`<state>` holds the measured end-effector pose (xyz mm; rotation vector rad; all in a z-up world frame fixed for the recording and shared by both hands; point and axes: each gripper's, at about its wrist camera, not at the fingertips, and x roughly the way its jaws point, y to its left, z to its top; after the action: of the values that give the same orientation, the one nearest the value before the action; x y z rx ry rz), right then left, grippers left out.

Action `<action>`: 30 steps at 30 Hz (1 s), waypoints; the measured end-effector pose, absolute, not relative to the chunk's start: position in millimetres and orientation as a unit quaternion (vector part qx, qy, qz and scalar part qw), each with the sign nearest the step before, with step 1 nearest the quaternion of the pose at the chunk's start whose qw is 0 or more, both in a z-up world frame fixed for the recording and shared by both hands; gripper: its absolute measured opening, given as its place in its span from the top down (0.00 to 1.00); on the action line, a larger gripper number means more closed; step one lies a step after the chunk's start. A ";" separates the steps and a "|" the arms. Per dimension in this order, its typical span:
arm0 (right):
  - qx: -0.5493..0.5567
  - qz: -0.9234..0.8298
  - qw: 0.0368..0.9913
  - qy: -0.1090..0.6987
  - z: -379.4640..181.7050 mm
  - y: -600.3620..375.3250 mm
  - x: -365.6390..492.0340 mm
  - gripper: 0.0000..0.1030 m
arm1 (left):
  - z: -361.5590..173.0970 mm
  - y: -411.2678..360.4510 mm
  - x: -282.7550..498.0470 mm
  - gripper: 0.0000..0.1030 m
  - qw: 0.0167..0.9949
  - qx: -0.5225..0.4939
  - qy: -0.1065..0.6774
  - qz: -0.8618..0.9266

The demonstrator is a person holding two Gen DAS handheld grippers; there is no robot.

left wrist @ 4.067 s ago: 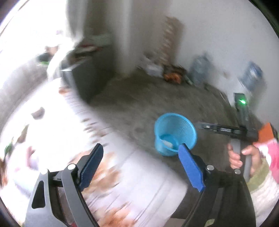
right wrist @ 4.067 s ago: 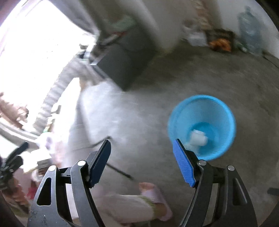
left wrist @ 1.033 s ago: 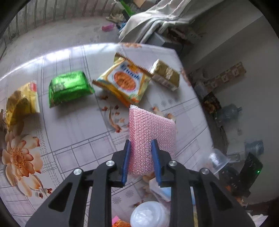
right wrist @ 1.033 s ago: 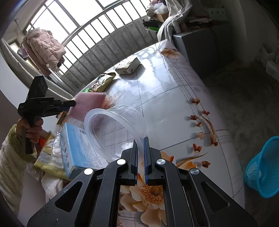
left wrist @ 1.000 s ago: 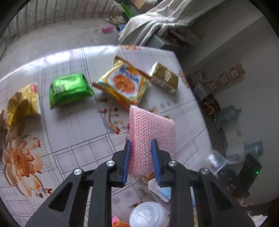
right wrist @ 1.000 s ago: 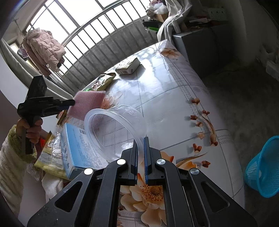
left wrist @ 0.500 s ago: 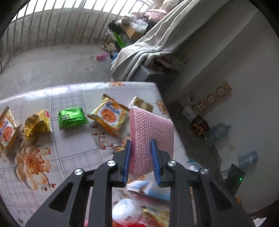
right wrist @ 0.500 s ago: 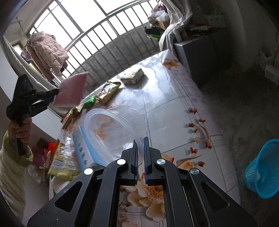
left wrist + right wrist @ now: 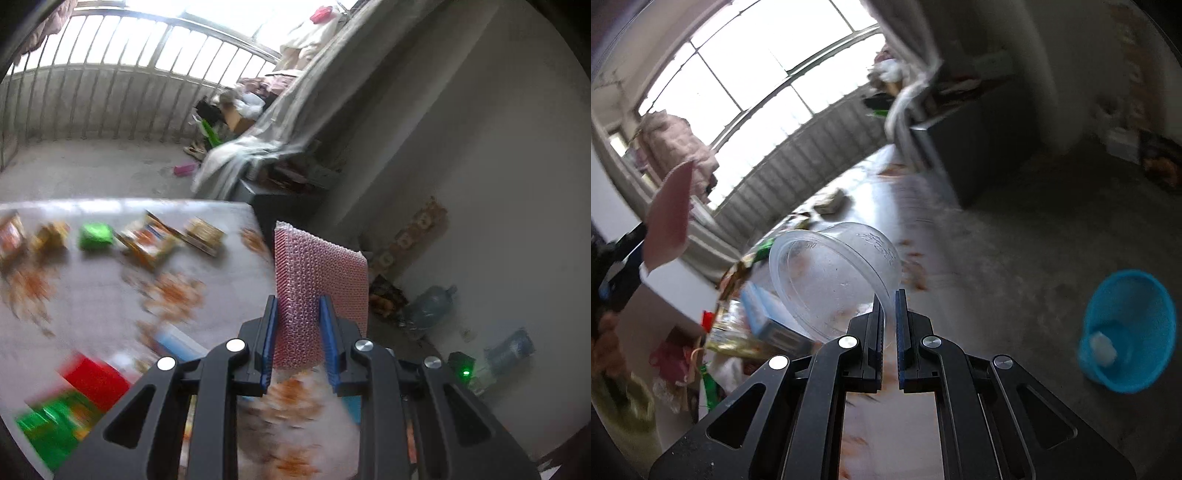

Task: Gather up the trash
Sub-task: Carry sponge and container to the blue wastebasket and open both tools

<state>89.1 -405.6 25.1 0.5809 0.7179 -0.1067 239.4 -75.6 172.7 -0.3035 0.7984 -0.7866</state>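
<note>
My left gripper is shut on a pink textured sponge pad, held upright in the air above the floral table; the pad also shows at far left of the right wrist view. My right gripper is shut on the rim of a clear plastic cup, held above the table edge. A blue trash basket stands on the concrete floor at the right, with a white crumpled piece inside.
Snack wrappers lie on the table: a green packet, a yellow-orange packet, a gold packet. A blue box and more litter sit at the table's near edge. Water jugs and a grey cabinet stand by the wall.
Both grippers have lifted away from the table and swung right, still holding the pink pad and the clear cup. The blue basket now looms larger in the right wrist view.
</note>
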 end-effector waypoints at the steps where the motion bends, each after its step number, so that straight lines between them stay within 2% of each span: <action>1: 0.285 -0.061 0.891 0.348 22.4 -412.0 82.2 0.96 | 168.4 -88.9 229.8 0.79 0.830 -0.151 0.379 -0.380; 7: 0.330 -0.162 0.860 0.355 -5.1 -471.7 10.2 0.96 | 132.1 -196.4 189.0 0.79 0.822 -0.096 0.395 -0.397; 14: 0.389 -0.265 0.800 0.373 -57.2 -531.2 -46.7 0.96 | 48.4 -325.7 181.3 0.78 0.767 -0.049 0.494 -0.407; 17: 0.418 -0.288 0.777 0.374 -77.2 -554.9 -54.2 0.96 | 8.8 -377.3 185.5 0.78 0.742 -0.027 0.541 -0.396; 22: 0.452 -0.317 0.751 0.361 -97.8 -599.6 -56.7 0.95 | -42.7 -452.8 190.4 0.78 0.723 0.030 0.576 -0.381; 24: 0.458 -0.328 0.747 0.352 -105.7 -616.1 -50.6 0.92 | -58.0 -474.3 193.2 0.76 0.714 0.041 0.582 -0.386; 25: 0.458 -0.337 0.744 0.350 -110.0 -625.2 -49.8 0.88 | -68.9 -485.2 195.9 0.75 0.704 0.040 0.592 -0.391; 27: 0.462 -0.362 0.729 0.354 -127.3 -641.7 -42.7 0.59 | -96.1 -507.4 198.7 0.62 0.667 0.038 0.623 -0.406; 28: 0.461 -0.381 0.716 0.360 -138.3 -648.3 -41.6 0.37 | -107.5 -512.5 195.2 0.45 0.659 0.049 0.635 -0.400; 29: 0.460 -0.400 0.699 0.373 -150.8 -652.8 -42.5 0.31 | -117.1 -517.0 193.5 0.36 0.658 0.062 0.645 -0.384; 30: 0.461 -0.410 0.687 0.384 -158.8 -654.3 -43.5 0.31 | -122.0 -517.7 192.1 0.36 0.659 0.068 0.647 -0.378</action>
<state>-43.5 -654.3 -158.8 1.0313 0.8605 -0.9168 192.1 -517.7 -122.0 0.1547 1.4635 -0.8566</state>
